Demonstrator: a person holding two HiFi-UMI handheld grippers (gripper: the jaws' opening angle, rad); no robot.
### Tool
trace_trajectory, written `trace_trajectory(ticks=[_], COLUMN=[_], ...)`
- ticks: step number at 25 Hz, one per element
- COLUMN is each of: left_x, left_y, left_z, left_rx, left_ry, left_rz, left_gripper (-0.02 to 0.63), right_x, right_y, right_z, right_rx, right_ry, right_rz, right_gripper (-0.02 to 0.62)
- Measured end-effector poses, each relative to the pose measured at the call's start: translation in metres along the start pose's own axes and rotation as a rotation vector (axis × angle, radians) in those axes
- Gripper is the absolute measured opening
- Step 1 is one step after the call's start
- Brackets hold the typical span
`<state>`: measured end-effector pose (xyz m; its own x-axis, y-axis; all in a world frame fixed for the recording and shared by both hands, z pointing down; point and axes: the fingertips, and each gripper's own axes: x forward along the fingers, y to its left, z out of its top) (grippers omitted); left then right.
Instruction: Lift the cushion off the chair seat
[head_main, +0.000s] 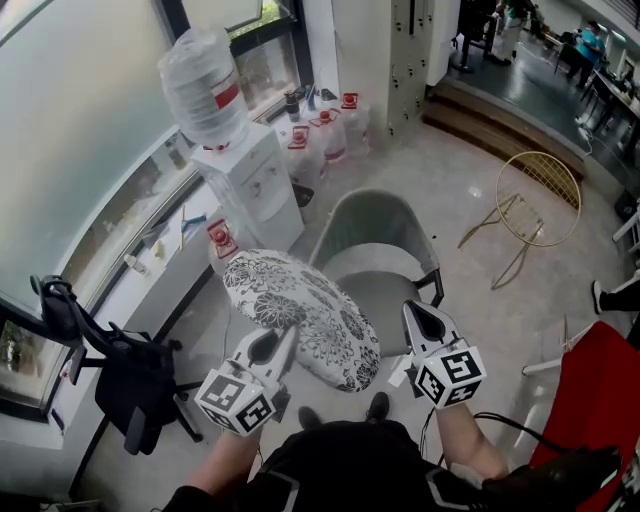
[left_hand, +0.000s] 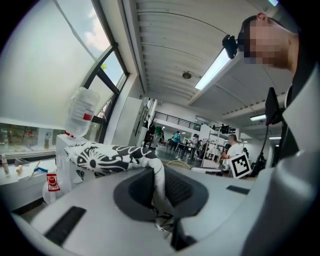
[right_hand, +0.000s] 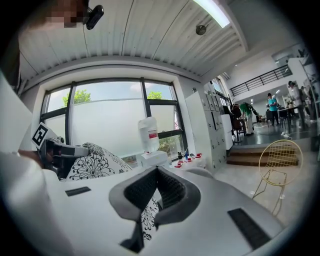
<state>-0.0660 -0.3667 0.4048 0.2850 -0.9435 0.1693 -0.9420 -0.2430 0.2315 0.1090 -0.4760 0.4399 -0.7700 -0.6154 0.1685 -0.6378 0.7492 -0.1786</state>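
- Closest to us, the person's dark top (head_main: 340, 465) fills the 6 o'clock edge of the head view.
- Left tongs (head_main: 285, 342) are clamped on the near-left rim of the round white cushion with black flower print (head_main: 300, 305). We see its fabric squeezed between the pads.
- Right tongs (head_main: 415, 310), at the cushion's 3 o'clock, have their jaws closed, with a strip of the same print caught low between them.
- We see the cushion held tilted in the air, off the grey padded chair (head_main: 372, 225). The chair's bare seat (head_main: 385, 285) shows at the cushion's 2 o'clock.
- White water dispenser (head_main: 255, 185) stands at 11 o'clock, and a gold wire chair (head_main: 538, 190) at 2 o'clock on the pale floor (head_main: 470, 160).
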Motion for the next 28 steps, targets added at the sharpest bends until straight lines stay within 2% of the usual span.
trace_trajectory(ticks=[9, 13, 15, 17, 28], left_x=[-0.022, -0.026, -0.029, -0.026, -0.019], left_y=[0.013, 0.018, 0.019, 0.018, 0.01], left_z=[0.008, 0.018, 0.021, 0.024, 0.026], left_rx=[-0.003, 0.008, 0.005, 0.015, 0.027], left_ry=[-0.041, -0.066, -0.076, -0.086, -0.095], left_rz=[0.024, 0.023, 0.02, 0.01, -0.025], left_gripper=[0.029, 0.029, 0.029, 0.029, 0.029], right_x=[0.007, 0.011, 0.012, 0.015, 0.011], right_y=[0.025, 0.032, 0.037, 0.037, 0.032], right_z=[0.013, 0.026, 0.027, 0.027, 0.026], right_rx=[-0.038, -0.009, -0.028, -0.06, -0.063], right_ry=[0.007, -0.048, -0.05, -0.034, -0.045], right_rz=[-0.012, -0.014, -0.007, -0.02, -0.068], right_gripper=[0.007, 0.008, 0.007, 0.007, 0.006])
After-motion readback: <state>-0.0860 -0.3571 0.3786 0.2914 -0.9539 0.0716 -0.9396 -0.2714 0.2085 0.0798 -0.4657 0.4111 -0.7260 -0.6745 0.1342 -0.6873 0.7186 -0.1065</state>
